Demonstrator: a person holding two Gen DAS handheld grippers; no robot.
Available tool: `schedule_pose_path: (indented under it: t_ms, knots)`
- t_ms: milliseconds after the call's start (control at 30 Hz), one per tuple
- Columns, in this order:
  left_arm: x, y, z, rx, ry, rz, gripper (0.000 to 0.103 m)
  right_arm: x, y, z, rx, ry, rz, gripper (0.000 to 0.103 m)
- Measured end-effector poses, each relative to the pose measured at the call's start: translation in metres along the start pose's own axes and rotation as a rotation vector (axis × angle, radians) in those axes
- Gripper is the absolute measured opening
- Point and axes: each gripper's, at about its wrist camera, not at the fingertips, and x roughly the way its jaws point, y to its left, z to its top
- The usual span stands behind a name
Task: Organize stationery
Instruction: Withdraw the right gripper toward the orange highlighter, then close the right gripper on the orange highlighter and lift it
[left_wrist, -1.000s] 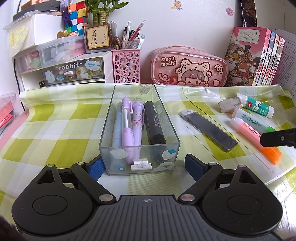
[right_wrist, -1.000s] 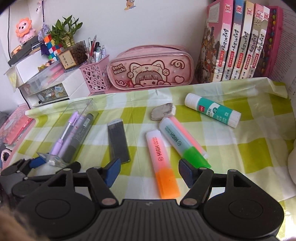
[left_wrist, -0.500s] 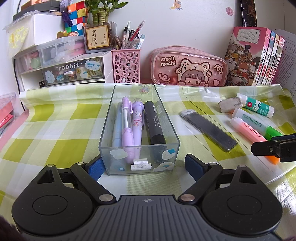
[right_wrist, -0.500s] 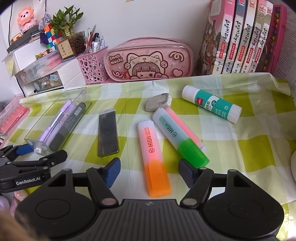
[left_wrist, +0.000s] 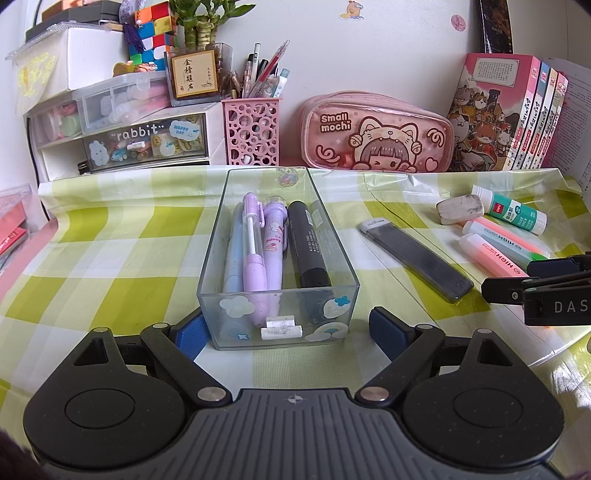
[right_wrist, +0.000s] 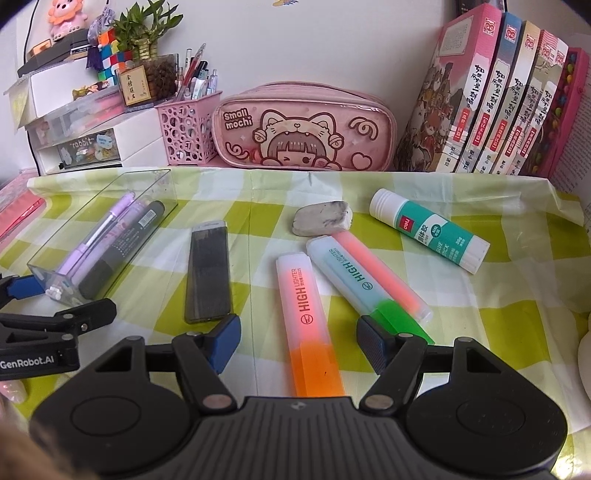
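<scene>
The left gripper (left_wrist: 282, 330), spread wide, is seen framing the near end of a clear box (left_wrist: 279, 258) of pens. Right of the box, an orange highlighter (right_wrist: 308, 317) is straddled, untouched, by the wide-open right gripper (right_wrist: 297, 339).

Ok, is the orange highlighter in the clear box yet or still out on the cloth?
Out. The orange highlighter lies flat on the checked cloth between the open right gripper's fingers, ungripped; the clear box sits apart.
</scene>
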Motion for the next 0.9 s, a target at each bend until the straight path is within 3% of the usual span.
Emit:
schedule_pose_path:
  t_ms: [233,500,900]
  knots:
    - [0.0000,0.0000,-0.0001,0.000,0.000,0.000,0.087,0.0001,-0.0003,0.0006,0.007,-0.007,-0.021,0.065]
    - [0.0001,0.0000,0.0001,0.000,0.000,0.000,0.087,-0.0016,-0.0008,0.0014,0.021,-0.006,-0.037,0.046]
    - [0.0001,0.0000,0.0001,0.000,0.000,0.000,0.087,-0.0044,0.0037,0.0011,0.014,0.000,-0.025,0.045]
